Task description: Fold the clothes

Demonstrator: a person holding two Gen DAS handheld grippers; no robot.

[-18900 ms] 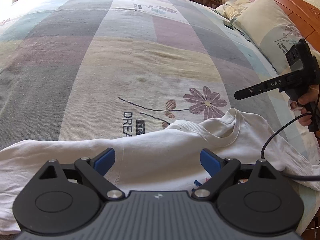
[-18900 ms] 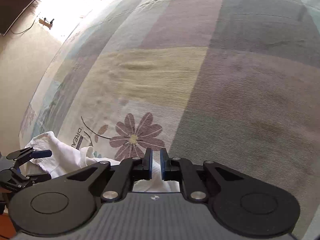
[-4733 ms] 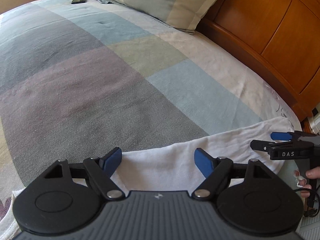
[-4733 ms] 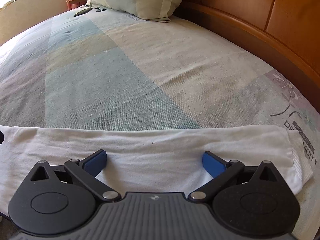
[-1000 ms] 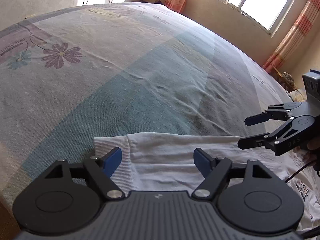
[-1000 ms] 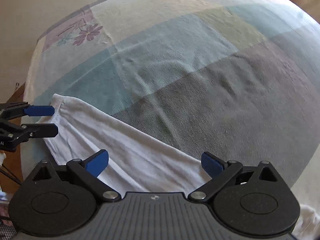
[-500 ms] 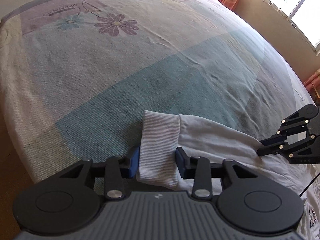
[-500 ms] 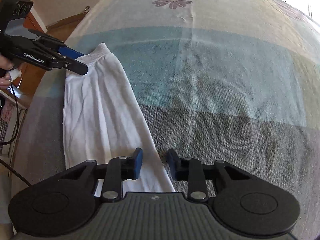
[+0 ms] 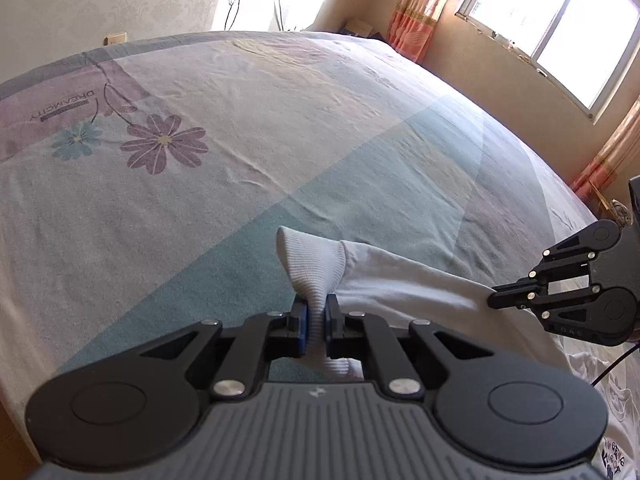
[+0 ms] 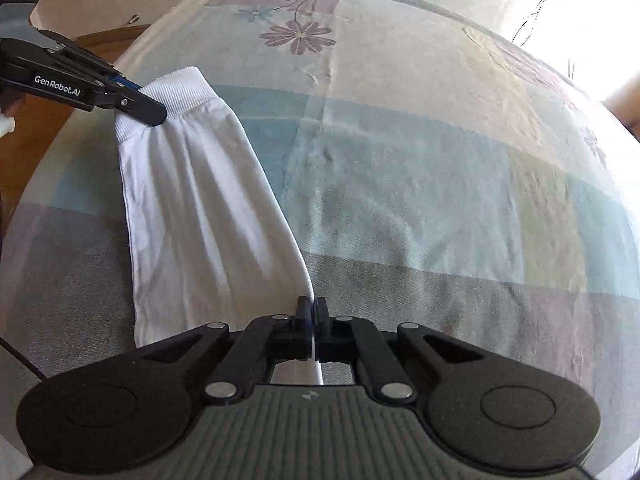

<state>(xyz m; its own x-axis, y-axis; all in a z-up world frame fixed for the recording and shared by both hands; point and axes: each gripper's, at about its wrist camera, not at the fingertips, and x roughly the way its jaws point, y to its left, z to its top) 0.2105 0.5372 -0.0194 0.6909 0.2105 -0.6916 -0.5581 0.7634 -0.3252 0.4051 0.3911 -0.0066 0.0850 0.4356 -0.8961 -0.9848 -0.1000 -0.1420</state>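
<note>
A white long-sleeved garment lies on the bed, one sleeve [image 10: 200, 216] stretched flat toward its ribbed cuff [image 9: 316, 264]. My left gripper [image 9: 316, 318] is shut on that cuff, which bunches up between the blue pads; in the right wrist view it [image 10: 148, 114] pinches the cuff [image 10: 180, 84] from the left. My right gripper [image 10: 311, 312] is shut on the sleeve's edge further up the arm, and shows in the left wrist view at the right [image 9: 496, 300], clamped on the white fabric [image 9: 420, 276]. Part of the garment's printed body [image 9: 612, 460] shows at the lower right.
The bed carries a patchwork sheet [image 9: 200, 208] with purple flower prints [image 9: 164, 146]. Its edge drops to a wooden floor [image 10: 24, 152] at the left. A window [image 9: 560, 20] with orange curtains [image 9: 420, 8] lines the far wall. A black cable [image 9: 612, 368] trails by the right gripper.
Both grippers have closed fully on the sleeve: the left now pinches the cuff tightly and lifts it, the right has clamped the sleeve's edge. The views have tilted up slightly.
</note>
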